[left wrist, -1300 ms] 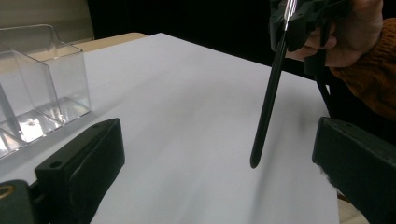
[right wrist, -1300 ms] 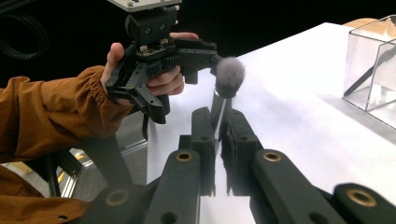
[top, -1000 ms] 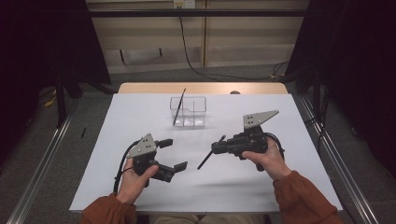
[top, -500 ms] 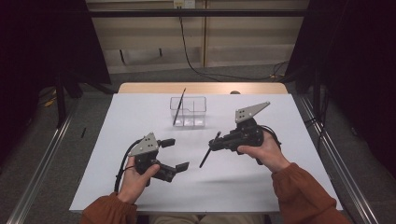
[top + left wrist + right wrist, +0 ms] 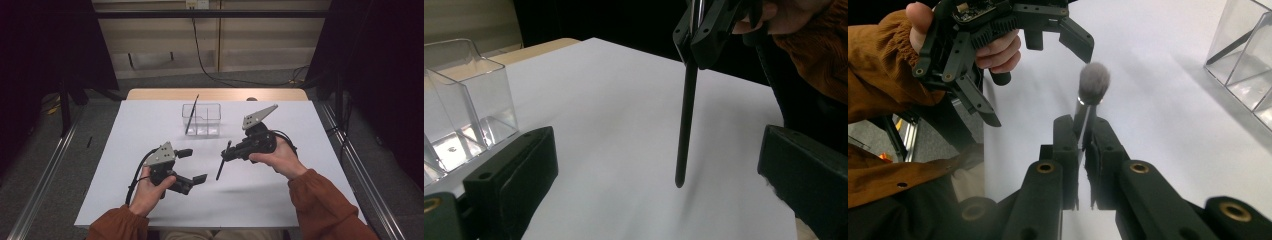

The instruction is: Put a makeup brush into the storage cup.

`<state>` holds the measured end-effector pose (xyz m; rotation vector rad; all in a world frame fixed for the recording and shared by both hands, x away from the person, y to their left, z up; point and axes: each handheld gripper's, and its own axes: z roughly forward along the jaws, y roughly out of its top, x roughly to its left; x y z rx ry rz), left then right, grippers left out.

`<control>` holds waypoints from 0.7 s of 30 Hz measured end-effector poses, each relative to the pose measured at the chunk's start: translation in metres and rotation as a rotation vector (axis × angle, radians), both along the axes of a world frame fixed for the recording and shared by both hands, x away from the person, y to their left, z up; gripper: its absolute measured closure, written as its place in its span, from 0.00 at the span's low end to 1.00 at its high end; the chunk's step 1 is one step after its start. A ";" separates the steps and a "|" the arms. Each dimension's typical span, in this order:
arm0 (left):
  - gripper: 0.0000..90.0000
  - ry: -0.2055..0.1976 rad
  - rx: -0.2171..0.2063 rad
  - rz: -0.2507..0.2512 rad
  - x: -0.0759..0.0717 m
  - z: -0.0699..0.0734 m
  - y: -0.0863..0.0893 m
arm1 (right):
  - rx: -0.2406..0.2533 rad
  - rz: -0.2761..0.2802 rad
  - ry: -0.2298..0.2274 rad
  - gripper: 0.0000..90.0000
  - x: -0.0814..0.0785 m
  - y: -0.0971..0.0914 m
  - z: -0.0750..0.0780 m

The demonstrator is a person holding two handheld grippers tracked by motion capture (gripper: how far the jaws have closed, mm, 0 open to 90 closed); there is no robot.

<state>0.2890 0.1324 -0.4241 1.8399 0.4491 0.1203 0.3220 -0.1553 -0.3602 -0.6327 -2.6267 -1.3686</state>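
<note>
Short of the clear organizer [image 5: 202,120], a makeup brush [image 5: 223,161] is held clamped in the right gripper [image 5: 226,156], its long axis steep, handle tip down just above the white table [image 5: 300,125]. Farther from the organizer, the left gripper [image 5: 192,166] is kept open and empty. The organizer lies beyond the brush, nearer the right hand, so an upward carry toward it is judged likely.

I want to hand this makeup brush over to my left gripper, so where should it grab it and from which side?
Grip the bare black handle of the makeup brush, below the right gripper, coming in level from the left. The handle hangs near upright above the table, its tip free, and the left gripper already stands open beside it. Avoid the soft bristles.
</note>
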 end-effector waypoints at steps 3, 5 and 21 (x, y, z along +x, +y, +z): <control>0.03 -0.004 0.001 -0.011 0.001 -0.001 -0.003 | -0.015 0.005 -0.004 0.93 0.002 0.002 0.001; 0.03 0.000 -0.004 -0.012 0.001 0.000 -0.004 | -0.032 0.012 -0.005 0.93 0.002 0.004 0.002; 0.09 -0.001 0.061 -0.038 0.005 -0.002 -0.022 | -0.129 0.058 0.002 0.93 0.007 0.021 0.006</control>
